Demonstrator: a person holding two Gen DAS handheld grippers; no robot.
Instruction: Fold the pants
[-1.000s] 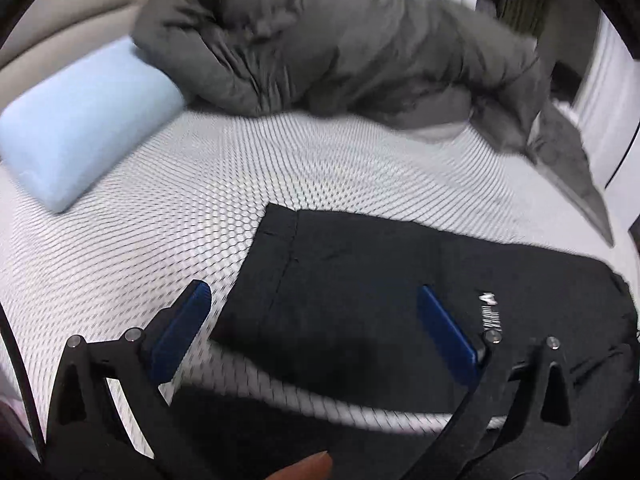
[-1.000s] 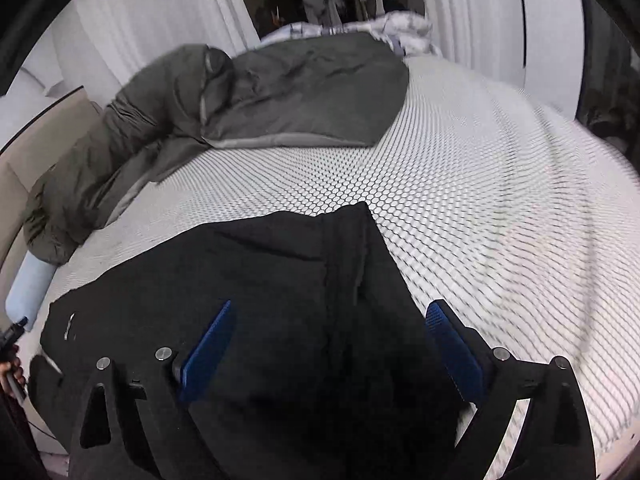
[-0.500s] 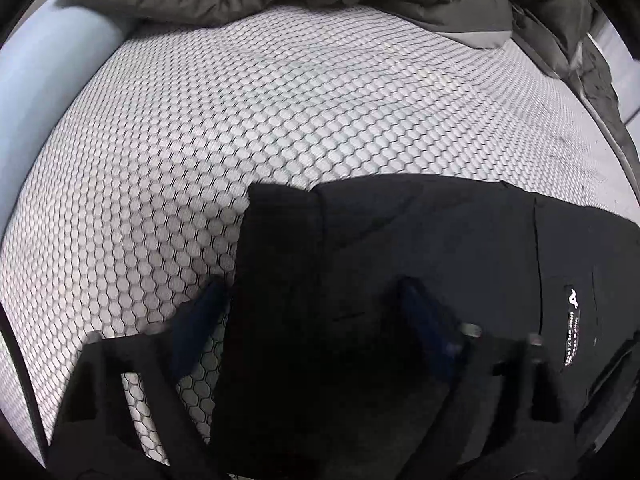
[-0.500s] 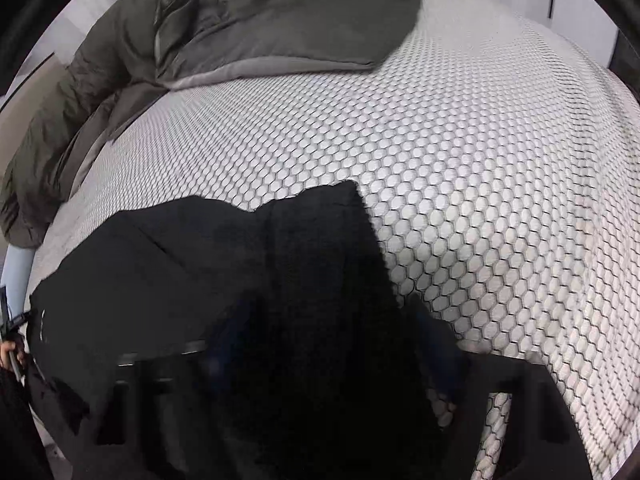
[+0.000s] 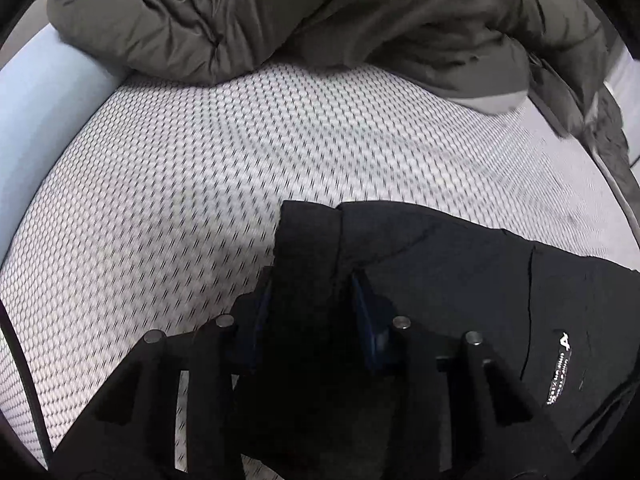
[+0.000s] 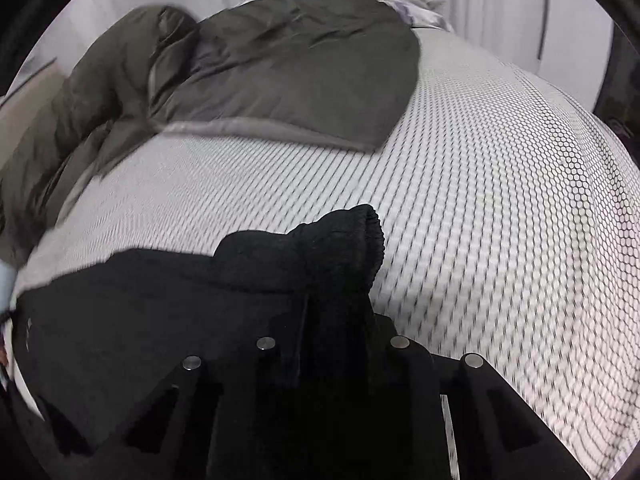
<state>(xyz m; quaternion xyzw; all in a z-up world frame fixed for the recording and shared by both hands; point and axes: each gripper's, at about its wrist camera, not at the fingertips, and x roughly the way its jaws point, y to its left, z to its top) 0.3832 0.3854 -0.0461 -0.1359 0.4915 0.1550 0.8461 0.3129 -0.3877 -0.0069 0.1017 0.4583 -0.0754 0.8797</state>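
- Left tongs (image 5: 312, 300): closing on the hem corner of the black pants (image 5: 460, 300), fabric between the blue pads.
- Pants: spread on the honeycomb-print bed (image 5: 200, 180).
- Right tongs (image 6: 332, 344): closing, ribbed waistband bunched between them.
- Grey duvet (image 6: 280, 72) heaped behind.

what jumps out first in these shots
The black pants lie on the honeycomb-patterned mattress, bunched between the closing jaws of both the left gripper and the right gripper. Behind them a rumpled grey duvet is heaped at the far side, beside a pale blue pillow.
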